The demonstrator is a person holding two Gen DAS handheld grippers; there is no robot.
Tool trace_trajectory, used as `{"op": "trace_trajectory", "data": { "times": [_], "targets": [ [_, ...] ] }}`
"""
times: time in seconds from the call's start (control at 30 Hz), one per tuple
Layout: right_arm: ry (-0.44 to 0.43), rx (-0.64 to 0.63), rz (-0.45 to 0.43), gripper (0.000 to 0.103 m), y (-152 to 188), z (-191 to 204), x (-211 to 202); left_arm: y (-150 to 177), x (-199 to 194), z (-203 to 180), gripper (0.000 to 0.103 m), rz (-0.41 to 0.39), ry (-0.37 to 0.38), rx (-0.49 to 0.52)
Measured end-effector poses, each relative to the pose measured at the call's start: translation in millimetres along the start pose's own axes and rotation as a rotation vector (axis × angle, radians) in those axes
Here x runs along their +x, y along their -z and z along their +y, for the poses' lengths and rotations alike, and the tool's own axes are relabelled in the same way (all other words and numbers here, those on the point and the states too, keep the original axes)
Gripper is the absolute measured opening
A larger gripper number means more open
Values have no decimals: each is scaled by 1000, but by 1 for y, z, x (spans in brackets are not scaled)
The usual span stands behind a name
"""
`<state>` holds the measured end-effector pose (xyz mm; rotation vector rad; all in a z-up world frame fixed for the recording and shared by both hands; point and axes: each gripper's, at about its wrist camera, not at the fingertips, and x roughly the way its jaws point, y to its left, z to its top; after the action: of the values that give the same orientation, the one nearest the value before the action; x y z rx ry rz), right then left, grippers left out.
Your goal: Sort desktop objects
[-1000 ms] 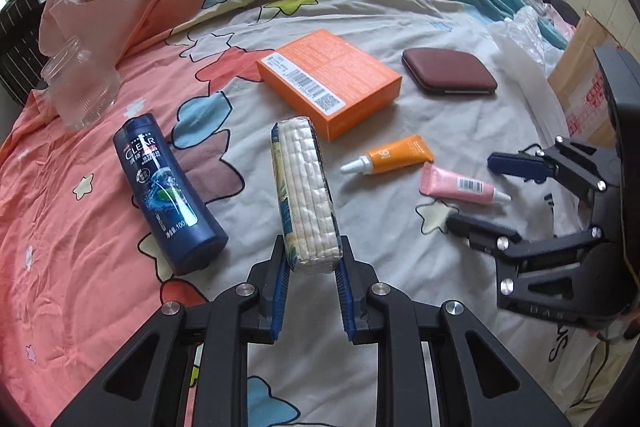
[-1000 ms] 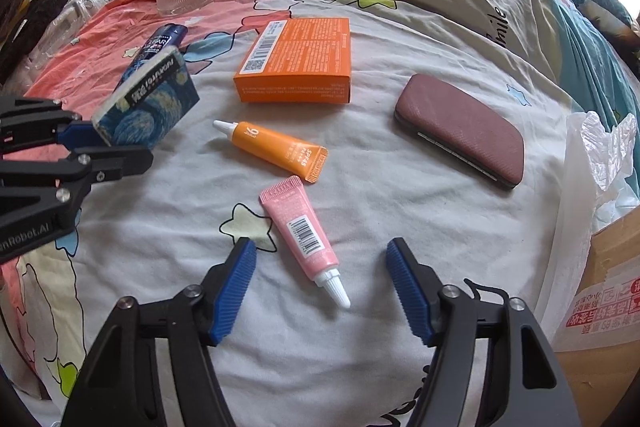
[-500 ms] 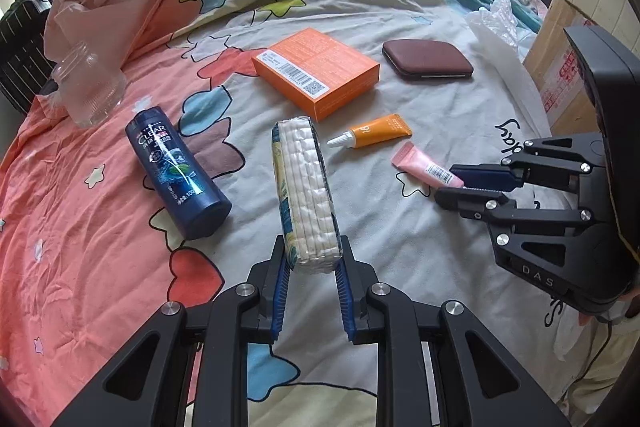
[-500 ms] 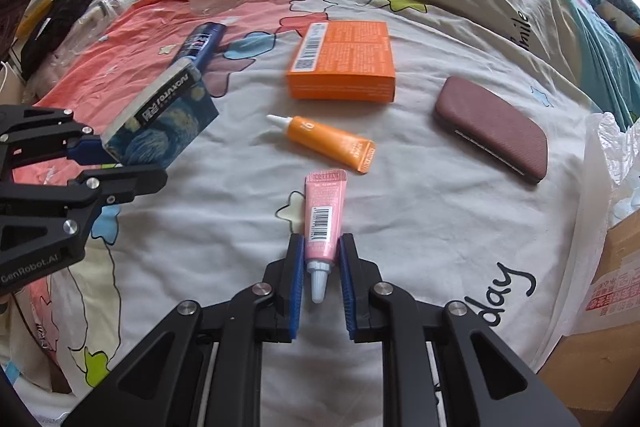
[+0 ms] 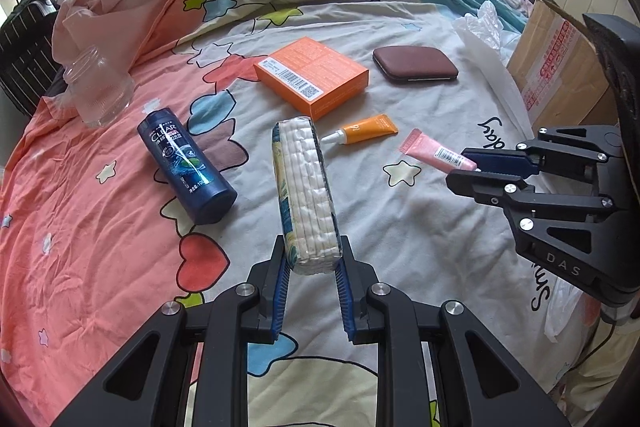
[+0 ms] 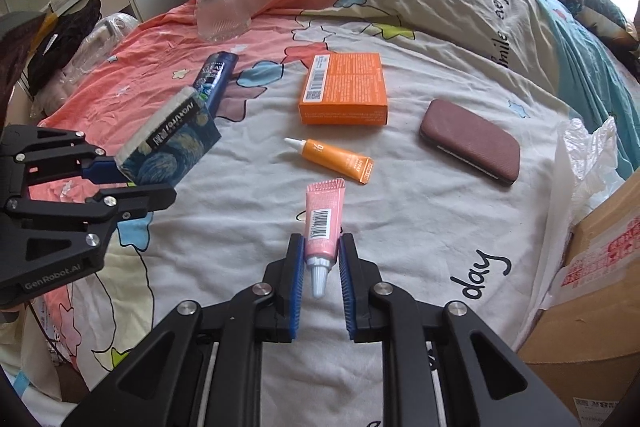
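Rumpled patterned bedspread (image 5: 400, 219), left hand-held gripper (image 5: 311, 264) clamping soft rectangular tissue pack (image 5: 305, 195), right hand-held gripper (image 6: 319, 259) pinching glossy pink tube (image 6: 323, 223)

I saw a bedsheet (image 5: 100, 227) patterned in salmon pink and grey-white with stars and hearts, a dark blue shampoo bottle (image 5: 186, 167), an orange box (image 6: 344, 87), an orange tube (image 6: 336, 159), a pink tube (image 6: 323, 223), a maroon case (image 6: 470, 141) and blue pads (image 6: 294, 283).
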<state>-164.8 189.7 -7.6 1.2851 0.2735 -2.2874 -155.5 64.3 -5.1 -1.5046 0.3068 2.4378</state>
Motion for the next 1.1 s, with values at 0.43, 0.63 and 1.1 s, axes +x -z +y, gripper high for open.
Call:
{"op": "trace_trajectory", "data": {
  "times": [0.43, 0.63, 1.1],
  "targets": [
    [20, 3, -45, 16, 1, 10, -33, 5, -28, -10, 22, -30, 19, 9],
    [30, 9, -77, 16, 5, 10, -55, 9, -42, -19, 22, -46, 21, 23],
    [66, 16, -156, 16, 14, 12, -112, 15, -84, -43, 22, -97, 42, 41]
  ]
}}
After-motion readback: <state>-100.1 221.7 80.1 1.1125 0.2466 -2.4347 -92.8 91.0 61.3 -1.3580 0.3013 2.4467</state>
